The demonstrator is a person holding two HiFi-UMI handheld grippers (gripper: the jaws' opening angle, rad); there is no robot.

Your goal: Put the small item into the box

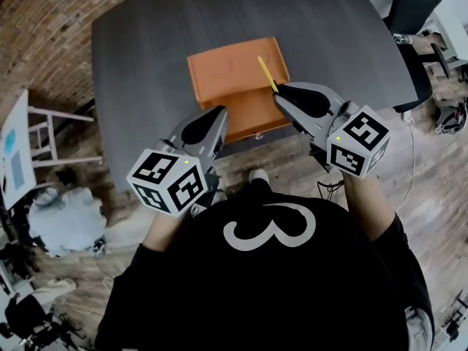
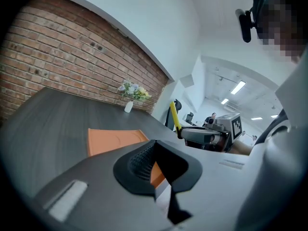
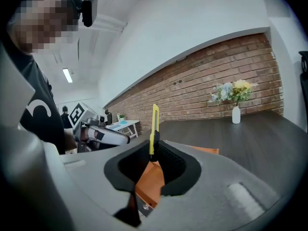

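Note:
An open orange box (image 1: 234,79) lies on the dark grey table (image 1: 146,64), near its front edge. My right gripper (image 1: 280,92) hovers over the box's right side, shut on a thin yellow utility knife (image 1: 266,73) that sticks out past the fingertips. In the right gripper view the knife (image 3: 155,124) stands upright between the pads, with the box (image 3: 150,184) below. My left gripper (image 1: 219,115) hangs over the box's front left corner. Its jaws stand a little apart with nothing between them, and the box (image 2: 113,139) shows beyond. The left gripper view also catches the knife (image 2: 173,113).
A white vase of flowers (image 2: 130,97) stands at the table's far end by the brick wall. A black office chair (image 1: 417,50) is at the right of the table. A white stand (image 1: 44,134) and clutter lie on the floor at the left.

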